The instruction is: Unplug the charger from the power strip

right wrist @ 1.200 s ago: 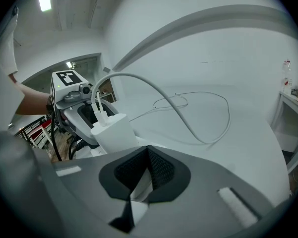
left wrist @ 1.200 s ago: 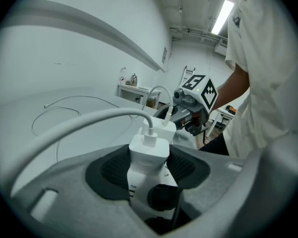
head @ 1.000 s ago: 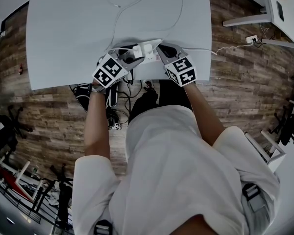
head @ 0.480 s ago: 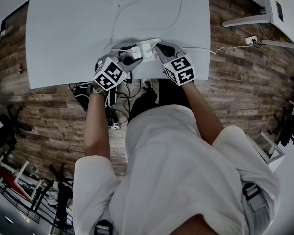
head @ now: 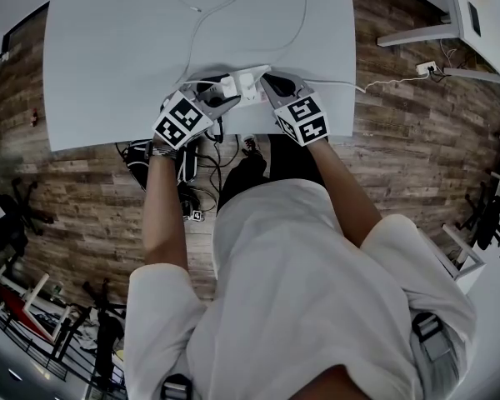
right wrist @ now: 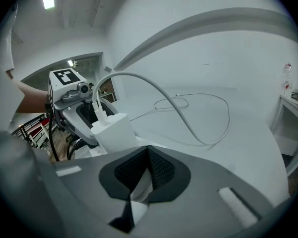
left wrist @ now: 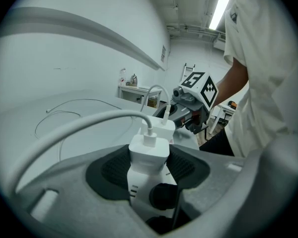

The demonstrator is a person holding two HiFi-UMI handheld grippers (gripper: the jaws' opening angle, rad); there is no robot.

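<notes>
**Item:** charger point(left wrist: 149, 150), a white cube, seated upright in the power strip point(head: 252, 96) near the front edge of the tabletop point(head: 133, 57). A white cable point(left wrist: 79, 125) left its top and curved away across the tabletop. A second charger point(right wrist: 114, 133) of the same pattern stood just beside it on the same strip.

**Handling:** judged light, rigid and smooth-sided. It was likely to slip under a shallow pinch. It did not look fragile, though the prongs would probably bind if it were levered sideways. The strip looked light enough to lift with the charger unless pinned. The cable was soft and no place to pull.

**Hold point:** the two flat side faces, low on the body and clear of the cable socket, with the pull straight off the strip's face.

**Left gripper** point(left wrist: 151, 168): jaws stood wide, with the pads bearing on either side of the white body at the charger's foot. This was read as a clamp on the charger, though the pads sat low enough that they may also have caught the strip.

**Right gripper** point(right wrist: 146, 170): jaws were drawn nearly together, pinching a thin white edge taken to be the strip's far end.

**Status:** both holds looked set, and the charger was not yet out.
</notes>
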